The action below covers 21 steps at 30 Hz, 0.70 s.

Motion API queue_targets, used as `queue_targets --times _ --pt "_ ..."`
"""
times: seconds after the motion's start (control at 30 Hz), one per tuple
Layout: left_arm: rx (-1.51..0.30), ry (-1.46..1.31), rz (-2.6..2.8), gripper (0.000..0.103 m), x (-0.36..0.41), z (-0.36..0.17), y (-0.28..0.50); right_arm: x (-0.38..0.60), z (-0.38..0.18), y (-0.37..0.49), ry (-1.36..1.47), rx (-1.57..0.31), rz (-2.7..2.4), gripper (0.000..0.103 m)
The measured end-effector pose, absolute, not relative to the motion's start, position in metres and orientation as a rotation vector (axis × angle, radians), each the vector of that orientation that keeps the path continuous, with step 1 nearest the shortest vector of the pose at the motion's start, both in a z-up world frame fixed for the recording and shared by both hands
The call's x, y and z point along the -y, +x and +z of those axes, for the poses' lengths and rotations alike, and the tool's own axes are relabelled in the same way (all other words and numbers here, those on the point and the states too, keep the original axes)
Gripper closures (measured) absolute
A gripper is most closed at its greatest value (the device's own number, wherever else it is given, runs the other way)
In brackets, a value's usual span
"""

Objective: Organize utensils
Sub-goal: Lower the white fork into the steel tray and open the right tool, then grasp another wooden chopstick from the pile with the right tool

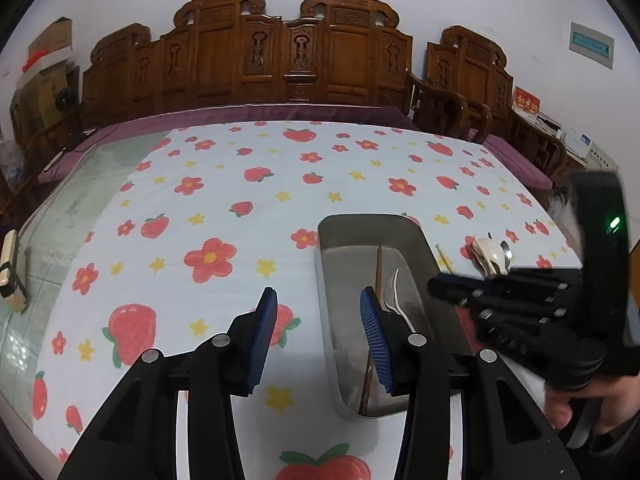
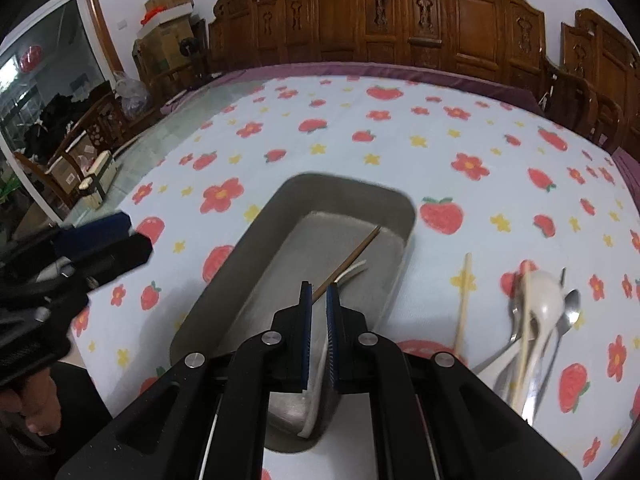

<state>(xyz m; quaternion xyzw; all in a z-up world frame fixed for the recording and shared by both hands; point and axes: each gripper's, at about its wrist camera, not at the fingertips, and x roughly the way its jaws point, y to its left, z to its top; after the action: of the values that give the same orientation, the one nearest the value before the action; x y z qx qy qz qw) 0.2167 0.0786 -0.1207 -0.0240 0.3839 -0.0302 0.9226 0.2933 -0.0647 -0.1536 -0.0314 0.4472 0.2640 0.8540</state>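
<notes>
Left tongs (image 1: 318, 336) spread wide, nothing between the pads, hovering over the near left wall of the tray (image 1: 332, 320). Right tongs (image 2: 320, 334) nearly pressed together, only a narrow gap, pads above the near half of the tray (image 2: 224, 264); cannot tell whether anything is pinched.

Seen only from the right wrist: a pile of utensils (image 2: 536, 328) lying on the cloth to the right of the right tongs, a white ladle-like spoon (image 2: 540, 296) on top of metal spoons, and a pale chopstick (image 2: 462, 300) between pile and tray. From the left wrist, just the far tips of that pile (image 1: 492, 254), half hidden behind the right tongs (image 1: 434, 282).

Inside the tray, ahead of both tongs: a brown chopstick (image 2: 352, 258) lying diagonally, a fork (image 1: 390, 292) plain only from the left wrist, and a white handle (image 2: 316, 392) running under the right pads.

Tray grey metal, rectangular, rounded corners, shallow.

Beneath: white cloth (image 1: 224, 184) printed with red strawberries, red flowers, yellow stars. Beyond: carved dark wooden bench backs (image 1: 288, 52), white wall, cardboard boxes (image 2: 168, 4) off to the far left.
</notes>
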Motion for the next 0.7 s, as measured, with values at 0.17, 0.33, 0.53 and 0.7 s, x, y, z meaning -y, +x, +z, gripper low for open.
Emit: queue_targets --times 0.17,0.33,0.53,0.7 --pt "-0.777 -0.040 -0.091 0.048 -0.062 -0.120 0.214 0.105 -0.130 0.282 -0.052 -0.880 0.528 0.084" --pt "-0.775 -0.007 -0.149 0.047 -0.029 -0.124 0.210 0.158 -0.127 0.266 -0.096 -0.851 0.454 0.075" --pt "-0.775 0.052 -0.203 0.047 0.012 -0.132 0.201 0.207 -0.149 0.259 -0.099 -0.879 0.375 0.075" --pt "-0.782 0.072 -0.242 0.047 0.036 -0.142 0.194 0.222 -0.177 0.258 -0.087 -0.909 0.354 0.075"
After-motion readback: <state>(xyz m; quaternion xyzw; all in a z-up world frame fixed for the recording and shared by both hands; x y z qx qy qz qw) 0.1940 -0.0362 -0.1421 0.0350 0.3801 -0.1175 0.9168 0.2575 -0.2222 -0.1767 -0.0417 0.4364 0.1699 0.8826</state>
